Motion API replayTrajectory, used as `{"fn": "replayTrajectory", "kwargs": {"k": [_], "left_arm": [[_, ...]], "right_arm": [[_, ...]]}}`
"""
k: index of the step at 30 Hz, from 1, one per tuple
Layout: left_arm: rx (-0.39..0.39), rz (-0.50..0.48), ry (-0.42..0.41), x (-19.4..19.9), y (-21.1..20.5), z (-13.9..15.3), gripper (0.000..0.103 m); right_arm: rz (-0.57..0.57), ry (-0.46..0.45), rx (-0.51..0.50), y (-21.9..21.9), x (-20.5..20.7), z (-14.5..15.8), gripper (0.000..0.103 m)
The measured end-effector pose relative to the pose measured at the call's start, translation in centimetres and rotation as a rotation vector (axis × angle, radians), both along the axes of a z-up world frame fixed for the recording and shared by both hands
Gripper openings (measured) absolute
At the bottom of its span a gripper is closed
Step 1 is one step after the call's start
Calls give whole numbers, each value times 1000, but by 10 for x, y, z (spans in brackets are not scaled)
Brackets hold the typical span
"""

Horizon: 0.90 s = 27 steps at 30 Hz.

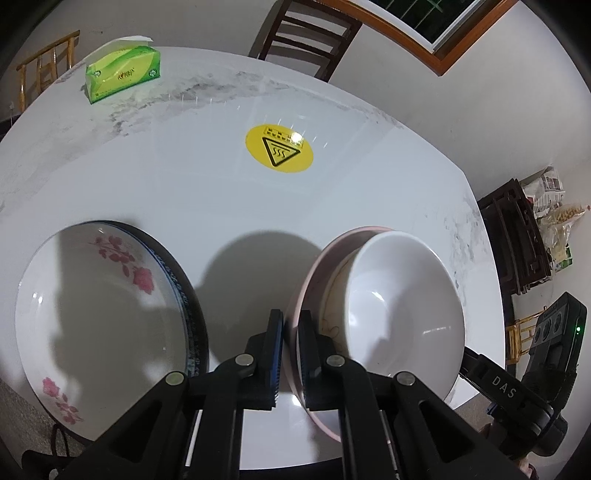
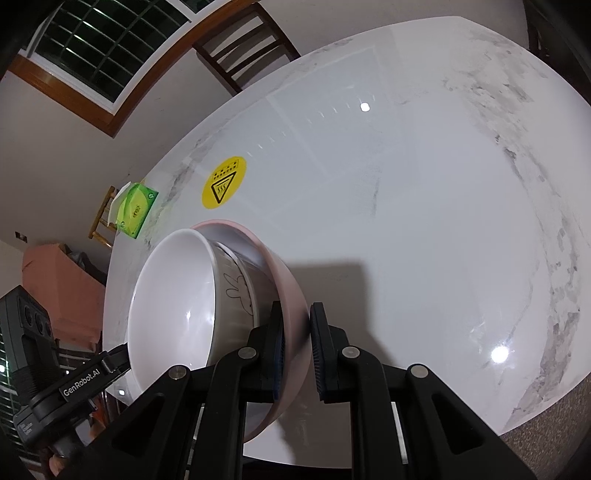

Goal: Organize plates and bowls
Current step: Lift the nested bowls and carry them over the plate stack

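A stack of three nested bowls sits at the near table edge: a pink outer bowl (image 1: 325, 251) (image 2: 286, 275), a middle bowl with a line drawing (image 2: 240, 291) and a white inner bowl (image 1: 402, 295) (image 2: 173, 295). My left gripper (image 1: 291, 334) is shut on the pink bowl's rim on one side. On the opposite side my right gripper (image 2: 297, 332) is shut on the pink wall. Each gripper shows in the other's view, the right gripper (image 1: 467, 360) and the left gripper (image 2: 123, 356). A white floral plate (image 1: 99, 306) lies on a dark-rimmed plate at the left.
The white marble table (image 1: 184, 177) carries a yellow warning sticker (image 1: 279, 148) (image 2: 224, 182) and a green tissue box (image 1: 123, 72) (image 2: 136, 208) at the far side. A dark wooden chair (image 1: 306, 33) stands behind the table. Dark furniture (image 1: 517, 240) stands at the right.
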<state>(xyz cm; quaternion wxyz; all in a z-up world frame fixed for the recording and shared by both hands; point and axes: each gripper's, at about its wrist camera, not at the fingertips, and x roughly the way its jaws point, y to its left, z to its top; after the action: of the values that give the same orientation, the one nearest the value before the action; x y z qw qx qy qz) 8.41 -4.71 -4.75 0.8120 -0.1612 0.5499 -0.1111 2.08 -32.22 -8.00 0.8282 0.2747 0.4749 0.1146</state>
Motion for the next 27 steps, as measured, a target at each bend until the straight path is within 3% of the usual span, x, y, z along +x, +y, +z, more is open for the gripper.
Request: {"fn": "replayTrajectory", "kwargs": {"k": [13, 27], "left_arm": [[-7, 76, -25, -8, 37, 16, 6], [-11, 199, -64, -25, 100, 38, 6]], "right_arm": [[68, -36, -14, 29, 4, 22, 15], [195, -82, -24, 90, 12, 47, 15]]}}
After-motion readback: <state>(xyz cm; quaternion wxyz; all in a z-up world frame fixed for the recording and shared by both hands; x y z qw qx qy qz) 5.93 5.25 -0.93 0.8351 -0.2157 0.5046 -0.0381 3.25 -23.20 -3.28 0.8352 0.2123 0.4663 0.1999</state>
